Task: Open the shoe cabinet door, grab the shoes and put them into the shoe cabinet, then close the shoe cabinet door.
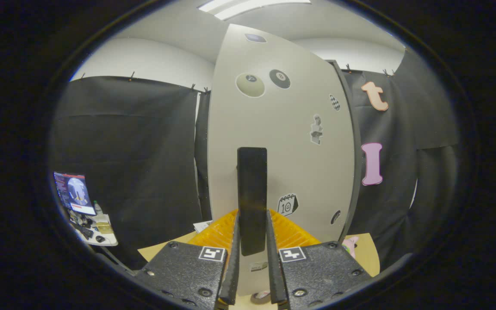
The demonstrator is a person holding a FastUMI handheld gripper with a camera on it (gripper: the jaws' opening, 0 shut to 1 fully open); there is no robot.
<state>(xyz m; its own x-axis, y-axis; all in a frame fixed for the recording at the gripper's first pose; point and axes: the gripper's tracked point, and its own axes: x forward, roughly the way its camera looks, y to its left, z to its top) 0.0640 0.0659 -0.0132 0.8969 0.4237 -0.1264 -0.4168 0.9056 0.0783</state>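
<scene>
Gripper (252,241) pinching the cabinet door's black handle (252,193); both fingers press its lower sides, handle upright between them. Shoe cabinet door (282,142), pale grey w/ stickers, directly ahead, behind handle. Yellow ribbed tray-like obj (218,232) shows low, either side of fingers, resting on tan surface (366,254). Small pink item (350,245) on that surface, just right of door's bottom edge. Shoes: can't pick them out for sure. Desk w/ monitor (75,193) well off left.
</scene>
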